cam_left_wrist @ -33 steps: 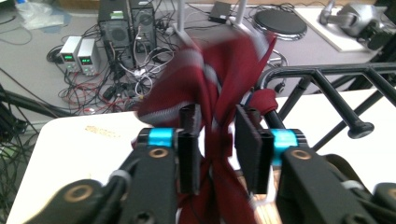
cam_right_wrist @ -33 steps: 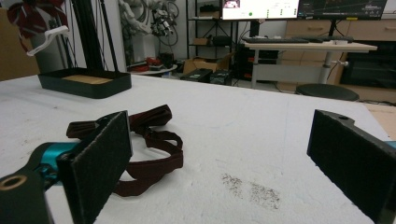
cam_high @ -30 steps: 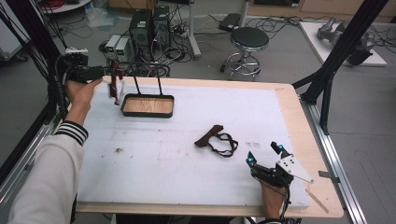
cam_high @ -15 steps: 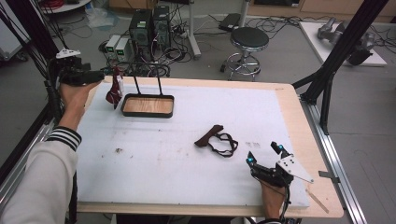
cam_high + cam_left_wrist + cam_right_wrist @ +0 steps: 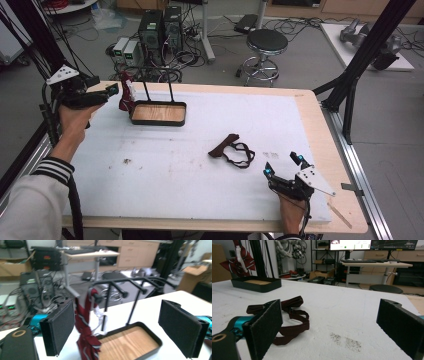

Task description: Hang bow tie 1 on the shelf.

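Striped red tie [image 5: 83,332] draped on black rack [image 5: 130,283]

From my left hand-held gripper [image 5: 117,332], the jaws stand apart with the hanging red tie [image 5: 83,325] just inside the left one; the rack's black prongs [image 5: 140,283] and uprights block the way beyond. My right hand-held gripper [image 5: 283,166] has the dark strap [image 5: 235,150] close ahead; broad bare surface [image 5: 165,170] lies between tray [image 5: 157,120] and strap.
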Action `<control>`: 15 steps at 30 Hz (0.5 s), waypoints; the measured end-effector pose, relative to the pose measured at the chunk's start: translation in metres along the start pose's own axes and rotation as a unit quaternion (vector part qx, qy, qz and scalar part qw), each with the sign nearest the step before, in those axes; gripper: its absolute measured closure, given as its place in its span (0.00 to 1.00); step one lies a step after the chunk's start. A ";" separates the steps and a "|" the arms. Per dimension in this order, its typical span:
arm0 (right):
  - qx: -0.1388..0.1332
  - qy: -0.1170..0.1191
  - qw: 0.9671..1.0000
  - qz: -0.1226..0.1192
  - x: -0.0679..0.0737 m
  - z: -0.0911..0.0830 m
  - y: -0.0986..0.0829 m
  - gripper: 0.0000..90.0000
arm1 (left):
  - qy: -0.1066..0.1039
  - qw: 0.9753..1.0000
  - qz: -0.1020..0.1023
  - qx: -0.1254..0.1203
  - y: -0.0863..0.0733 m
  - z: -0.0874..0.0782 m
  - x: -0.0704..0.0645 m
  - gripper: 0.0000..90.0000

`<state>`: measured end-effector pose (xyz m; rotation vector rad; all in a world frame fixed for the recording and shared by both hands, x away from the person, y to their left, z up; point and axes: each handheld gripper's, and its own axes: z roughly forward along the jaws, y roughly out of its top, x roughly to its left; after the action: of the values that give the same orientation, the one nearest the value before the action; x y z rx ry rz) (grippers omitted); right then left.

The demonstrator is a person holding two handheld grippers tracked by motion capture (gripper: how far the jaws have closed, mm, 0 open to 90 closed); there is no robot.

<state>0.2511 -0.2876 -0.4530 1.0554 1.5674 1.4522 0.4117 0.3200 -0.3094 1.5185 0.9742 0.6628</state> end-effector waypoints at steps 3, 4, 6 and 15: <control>0.001 -0.001 1.000 0.002 0.000 0.000 0.000 0.06 | -0.022 1.000 0.010 -0.006 -0.007 -0.008 -0.006 0.16; 0.001 -0.001 1.000 0.002 0.000 0.000 0.000 0.06 | -0.026 1.000 0.011 -0.009 -0.009 -0.010 -0.009 0.16; 0.000 0.000 1.000 0.002 0.000 0.000 0.000 0.06 | -0.037 0.999 0.011 -0.016 -0.015 -0.015 -0.015 0.16; -0.001 -0.001 1.000 0.001 0.001 -0.001 0.000 0.06 | -0.081 0.995 0.038 -0.043 -0.042 -0.036 -0.047 0.16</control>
<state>0.2503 -0.2873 -0.4532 1.0582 1.5638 1.4525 0.3488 0.2977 -0.3391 1.5126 0.7598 0.6179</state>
